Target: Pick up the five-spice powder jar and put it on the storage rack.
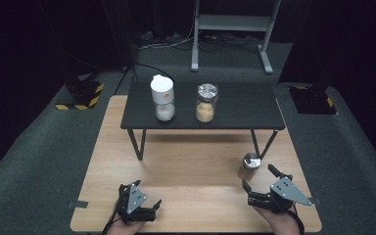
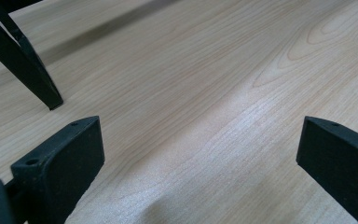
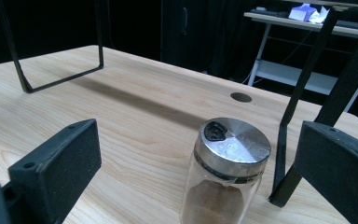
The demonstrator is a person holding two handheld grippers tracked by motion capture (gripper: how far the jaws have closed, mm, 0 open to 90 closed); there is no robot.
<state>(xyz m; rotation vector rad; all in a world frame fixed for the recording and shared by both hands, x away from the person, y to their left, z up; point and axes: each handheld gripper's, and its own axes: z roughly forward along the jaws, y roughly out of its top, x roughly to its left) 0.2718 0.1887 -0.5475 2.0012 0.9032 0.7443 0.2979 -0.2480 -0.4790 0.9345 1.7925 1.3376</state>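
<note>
A small glass jar (image 1: 249, 166) with a silver lid and brown powder stands on the wooden table near its right front. In the right gripper view the jar (image 3: 230, 163) stands just ahead of the wide-apart jaws, slightly right of centre. My right gripper (image 1: 260, 180) is open just behind the jar, not touching it. My left gripper (image 1: 140, 198) rests open at the left front, with bare wood (image 2: 200, 116) between its jaws.
A low black shelf (image 1: 235, 105) spans the table's middle on thin legs (image 1: 137, 142). On it stand a white-lidded jar (image 1: 162, 98) of pale powder and a silver-lidded jar (image 1: 206, 102) of yellow powder. A shelf leg (image 3: 298, 107) rises just right of the brown jar.
</note>
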